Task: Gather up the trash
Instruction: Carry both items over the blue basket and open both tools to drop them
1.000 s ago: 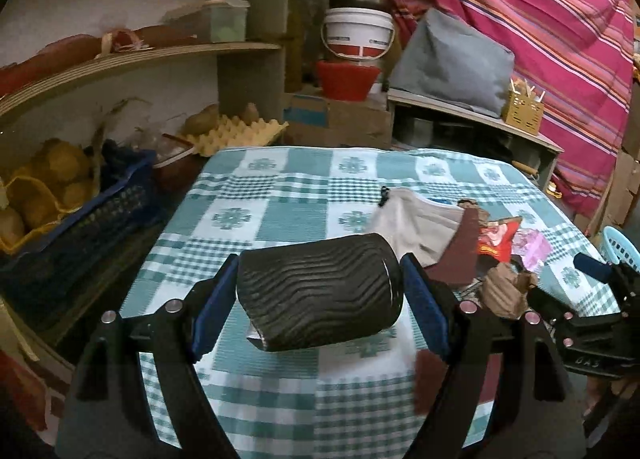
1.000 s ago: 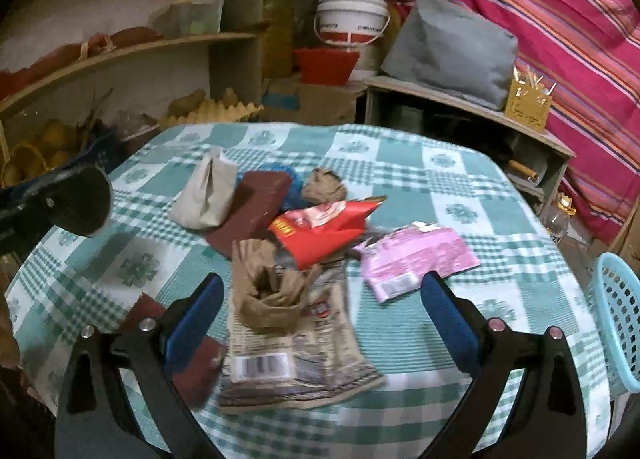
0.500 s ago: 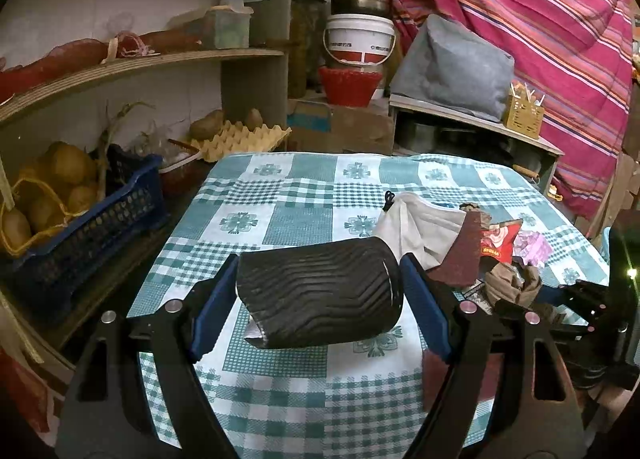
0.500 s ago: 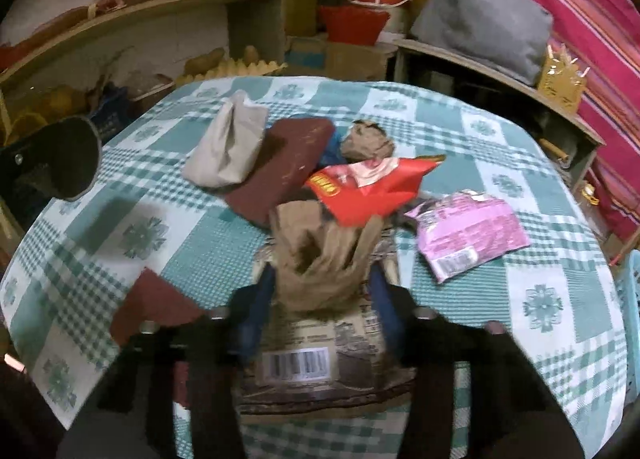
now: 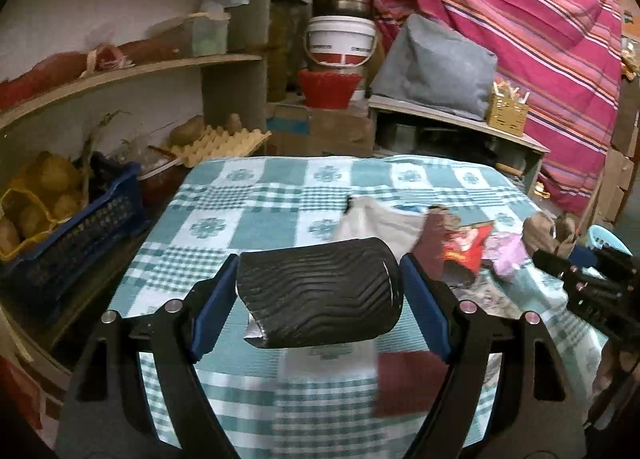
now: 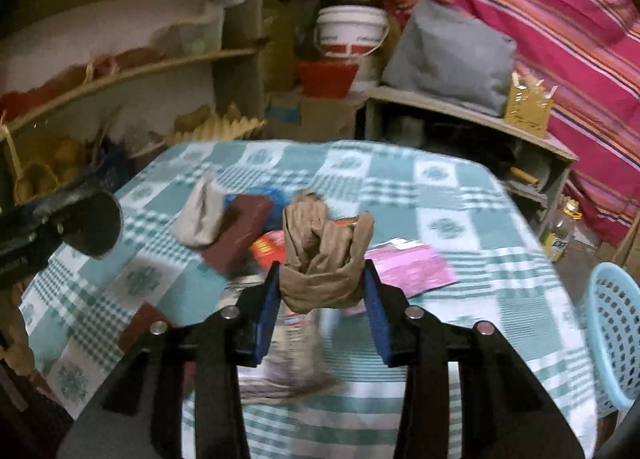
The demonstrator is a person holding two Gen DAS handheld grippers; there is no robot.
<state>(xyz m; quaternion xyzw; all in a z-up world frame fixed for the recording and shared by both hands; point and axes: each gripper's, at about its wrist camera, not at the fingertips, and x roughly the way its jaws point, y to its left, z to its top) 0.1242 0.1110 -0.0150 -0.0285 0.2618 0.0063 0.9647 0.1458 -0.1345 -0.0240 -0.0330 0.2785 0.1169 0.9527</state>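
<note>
Though beside trash, basket (image 6: 618, 323) bare.

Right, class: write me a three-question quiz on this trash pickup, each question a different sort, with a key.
1. True or false: the left gripper is empty.
2. What does the right gripper grip? A) pink wrapper B) crumpled brown paper C) red packet
3. Fill in: the blue basket stands off the table's ____ edge in the right wrist view.

Key:
1. False; it holds a black ribbed roll.
2. B, the crumpled brown paper; the pink wrapper and red packet lie on the table.
3. Right.
</note>
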